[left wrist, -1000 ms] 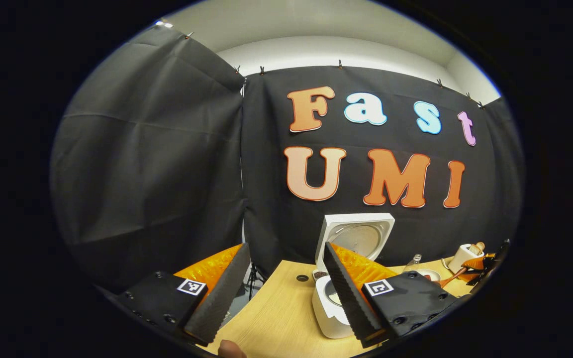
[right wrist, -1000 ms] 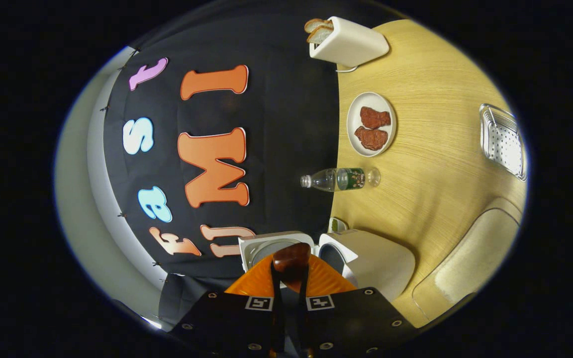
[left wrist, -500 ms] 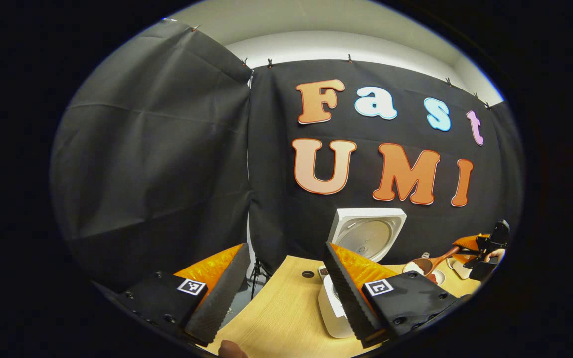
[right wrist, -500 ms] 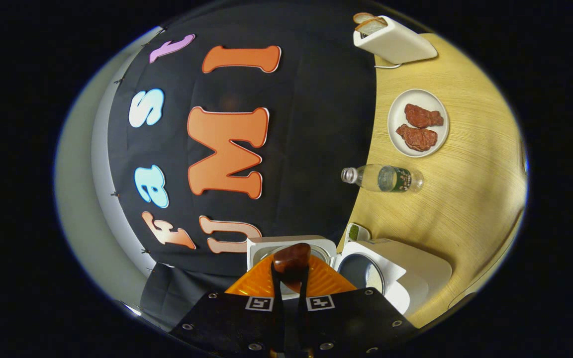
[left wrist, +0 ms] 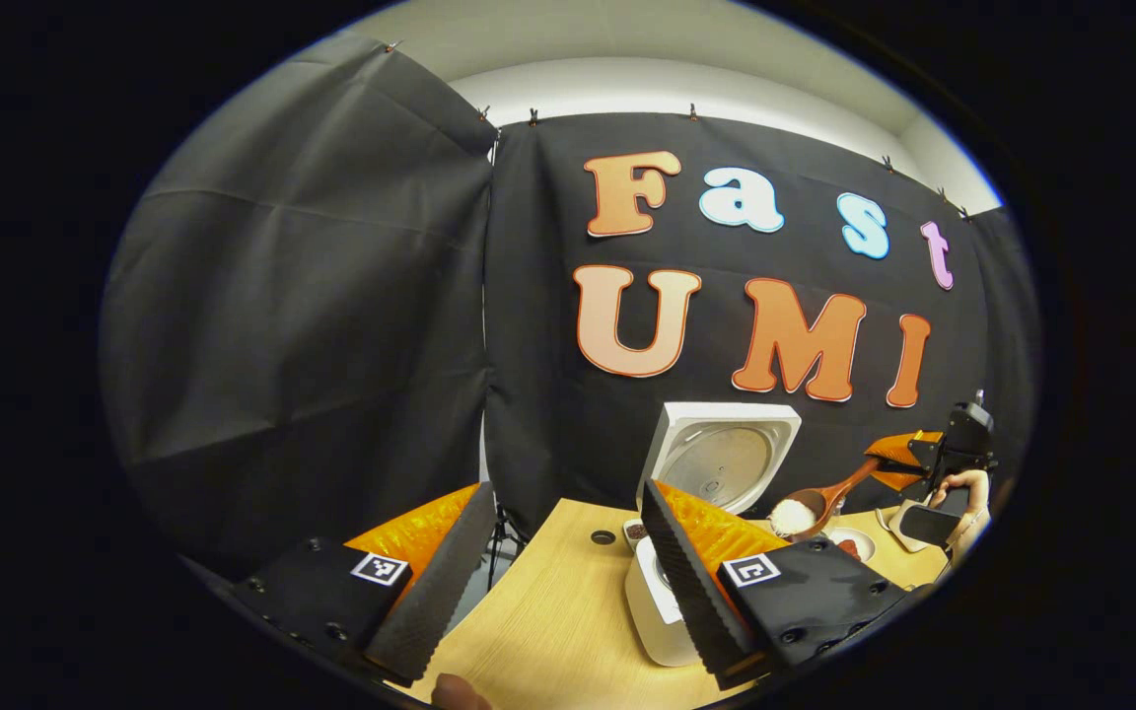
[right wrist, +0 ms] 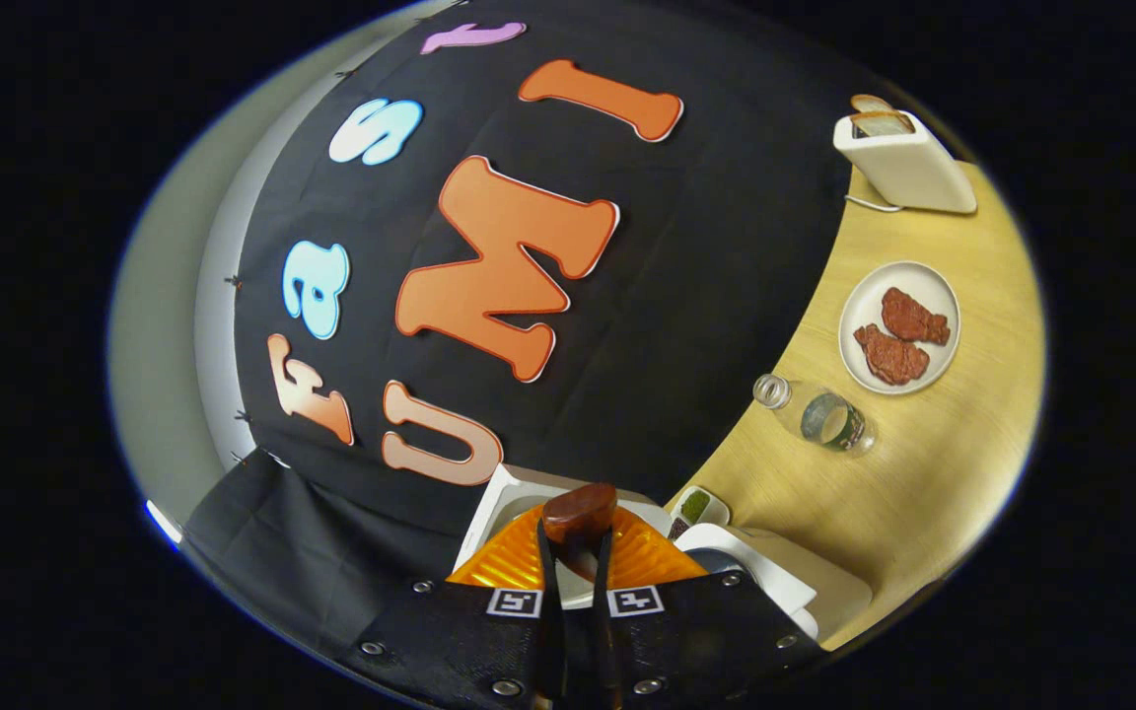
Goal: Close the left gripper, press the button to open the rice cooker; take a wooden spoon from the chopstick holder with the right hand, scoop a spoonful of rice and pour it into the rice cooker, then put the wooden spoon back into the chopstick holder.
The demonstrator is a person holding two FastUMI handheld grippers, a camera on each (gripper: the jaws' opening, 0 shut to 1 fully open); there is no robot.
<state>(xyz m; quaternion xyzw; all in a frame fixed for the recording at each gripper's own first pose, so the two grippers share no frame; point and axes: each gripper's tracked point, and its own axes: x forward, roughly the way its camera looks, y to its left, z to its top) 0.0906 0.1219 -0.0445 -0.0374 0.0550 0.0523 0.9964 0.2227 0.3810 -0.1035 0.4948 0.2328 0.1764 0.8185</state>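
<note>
Right gripper [right wrist: 574,592] is clamped on the wooden spoon [left wrist: 819,501] handle, and the left gripper view shows the bowl heaped with rice [left wrist: 791,516], carried toward the rice cooker [left wrist: 662,592], whose lid [left wrist: 723,459] stands up open. The spoon sits just right of the cooker, above the bench [left wrist: 548,631], apparently not yet over the pot mouth, though the left gripper's finger hides most of the opening. Left gripper [left wrist: 558,582] fingers are spread apart, holding nothing, parked near the cooker's front. Main risk: the right gripper is rolled well over sideways, so any extra tilt before the bowl clears the rim dumps rice on the bench or the cooker's edge. Second risk: the thin handle twisting in the pinch and spilling early. Third: the bowl clipping the raised lid on the way in.
</note>
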